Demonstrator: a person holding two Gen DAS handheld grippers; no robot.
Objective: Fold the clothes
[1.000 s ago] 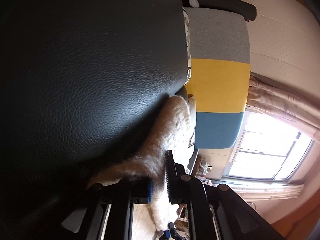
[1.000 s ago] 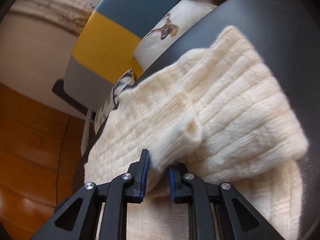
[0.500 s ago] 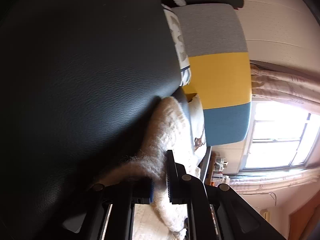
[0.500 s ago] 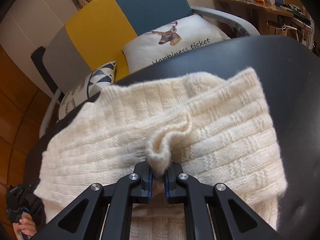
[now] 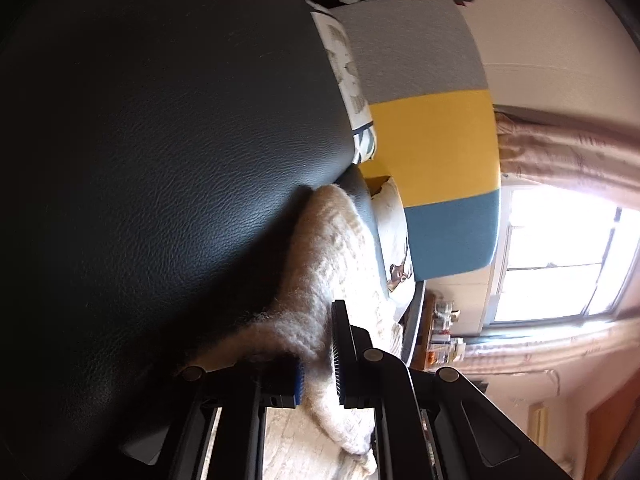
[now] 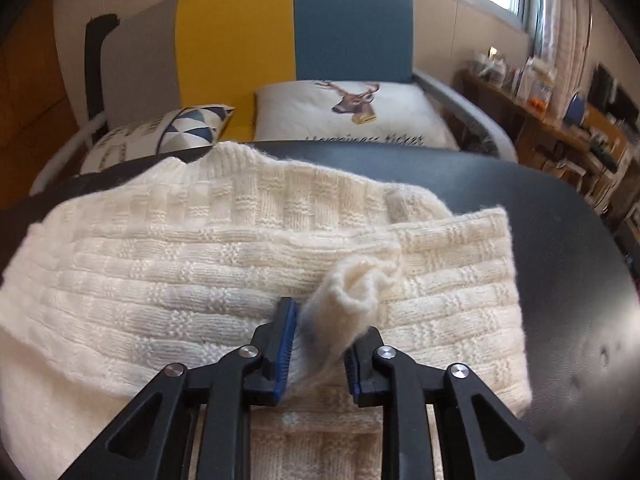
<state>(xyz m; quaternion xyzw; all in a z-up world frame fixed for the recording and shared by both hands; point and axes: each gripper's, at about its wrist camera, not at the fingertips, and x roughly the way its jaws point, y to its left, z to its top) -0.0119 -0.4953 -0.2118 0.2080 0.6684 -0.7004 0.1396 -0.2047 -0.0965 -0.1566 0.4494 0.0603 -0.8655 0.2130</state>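
Observation:
A cream knitted sweater [image 6: 224, 264] lies folded on a black leather surface [image 6: 560, 280]. My right gripper [image 6: 320, 344] is open, its jaws apart around a loose bunched tip of the sweater [image 6: 352, 292] that rests between them. My left gripper [image 5: 318, 360] is shut on the sweater's edge [image 5: 328, 264], seen from the side and tilted, with the black leather surface [image 5: 160, 160] filling the left of that view.
Behind the surface stands a grey, yellow and blue chair [image 6: 296, 28] with a deer cushion [image 6: 352, 116] and a triangle-pattern cushion [image 6: 176, 132]. A cluttered wooden shelf [image 6: 560, 120] runs along the right under a bright window [image 5: 560, 256].
My right gripper has opened and let go of the sweater tip it pinched. The top fold now lies flatter across the sweater. My left gripper keeps its hold.

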